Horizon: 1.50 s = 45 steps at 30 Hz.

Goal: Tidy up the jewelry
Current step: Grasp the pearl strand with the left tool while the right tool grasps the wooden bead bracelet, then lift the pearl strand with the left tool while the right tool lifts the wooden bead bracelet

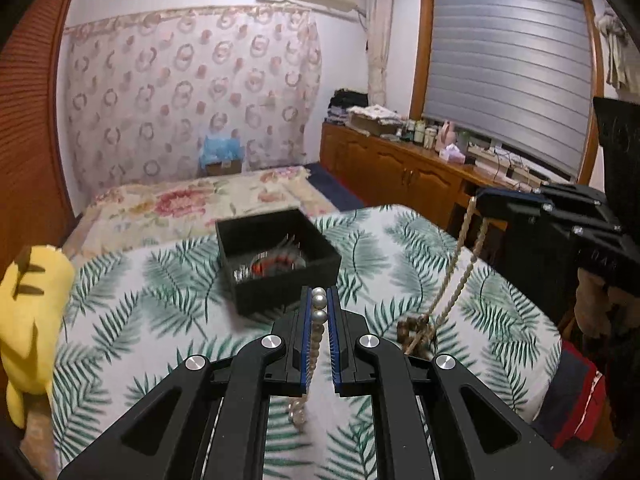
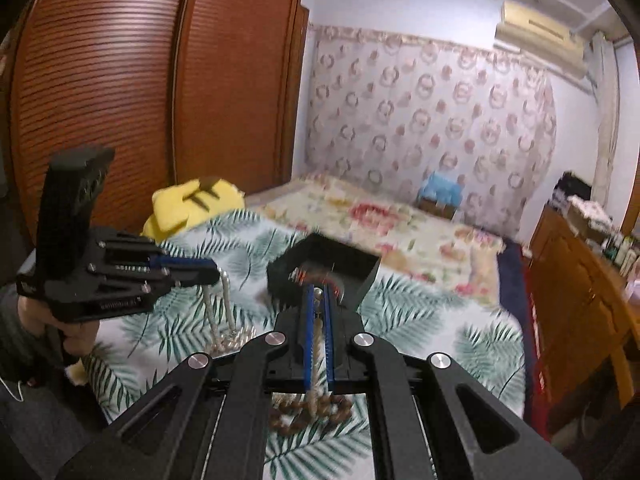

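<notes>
Left tool (image 1: 319,294) clamped shut on pearl strand (image 1: 319,312); beads pinched between blue pads, rest of strand trailing down behind the fingers to a small heap on leaf-print cover (image 1: 160,280). Same strand seen from right wrist view as two lines hanging from the left tool's tip, lower end pooled on the cover.

Right tool (image 2: 318,296) closed tight on twisted cream cord necklace (image 2: 317,344); cord running up between the pads, small bead at the tip. Brown bead cluster (image 2: 316,412) at the cord's low end, on or just above the cover, cannot tell which. From left wrist view: cord in two lines slanting down from the right tool's tip to the brown cluster.

Black box (image 1: 276,256) as landmark: open-topped, sitting on the leaf-print cover, holding red and clear pieces, too blurred to name. Pearl strand just nearside of box, in line with its front edge. Cord necklace nearside and to the right of box, apart from it. Yellow plush (image 1: 28,320) well left of box at cover edge. Floral bedding (image 1: 192,204) beyond box. Wooden cabinet (image 1: 400,168) far right of box under the window.

Hand (image 2: 76,332) gripping the left tool's handle, far left of box.
</notes>
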{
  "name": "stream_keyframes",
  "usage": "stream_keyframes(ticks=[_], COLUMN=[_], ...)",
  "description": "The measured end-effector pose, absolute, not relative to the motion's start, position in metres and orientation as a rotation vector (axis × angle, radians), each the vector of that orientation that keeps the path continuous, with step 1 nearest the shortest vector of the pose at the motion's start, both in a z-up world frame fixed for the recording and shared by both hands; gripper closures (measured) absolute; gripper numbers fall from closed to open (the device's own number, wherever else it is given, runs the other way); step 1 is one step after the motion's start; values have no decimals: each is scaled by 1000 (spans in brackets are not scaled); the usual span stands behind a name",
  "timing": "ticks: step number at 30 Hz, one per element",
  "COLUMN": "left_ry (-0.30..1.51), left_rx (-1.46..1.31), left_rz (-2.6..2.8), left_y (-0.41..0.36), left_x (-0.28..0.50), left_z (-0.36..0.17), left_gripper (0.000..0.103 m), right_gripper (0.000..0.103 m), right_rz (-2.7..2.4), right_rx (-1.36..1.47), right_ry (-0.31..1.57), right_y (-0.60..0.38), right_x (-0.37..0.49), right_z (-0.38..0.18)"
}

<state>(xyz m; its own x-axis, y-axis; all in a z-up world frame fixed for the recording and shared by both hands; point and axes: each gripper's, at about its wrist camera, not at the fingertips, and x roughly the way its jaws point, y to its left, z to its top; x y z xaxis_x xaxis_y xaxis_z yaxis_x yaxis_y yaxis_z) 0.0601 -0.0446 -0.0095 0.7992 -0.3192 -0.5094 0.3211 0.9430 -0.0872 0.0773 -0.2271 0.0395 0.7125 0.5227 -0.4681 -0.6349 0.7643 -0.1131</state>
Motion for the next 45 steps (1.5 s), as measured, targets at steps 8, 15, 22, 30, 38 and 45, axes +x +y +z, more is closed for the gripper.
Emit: stream_keyframes(ticks=[8, 15, 22, 30, 38, 45], left_ry=[500, 497, 494, 517, 543, 585], left_rx=[19, 10, 6, -3, 2, 11], left_rz=[-344, -340, -330, -324, -335, -333], left_y=[-46, -44, -39, -34, -40, -45], left_x=[67, 69, 67, 70, 75, 83], left_z=[15, 18, 17, 5, -5, -17], left_gripper=[96, 96, 96, 96, 96, 96], right_gripper=[98, 98, 98, 98, 98, 98], right_rz=[635, 613, 595, 615, 605, 608], right_rx=[-308, -330, -351, -354, -343, -334], right_ry=[334, 242, 246, 442, 368, 277], right_y=[-223, -220, -219, -207, -206, -210], right_x=[83, 85, 87, 115, 106, 98], right_z=[83, 121, 124, 55, 79, 116])
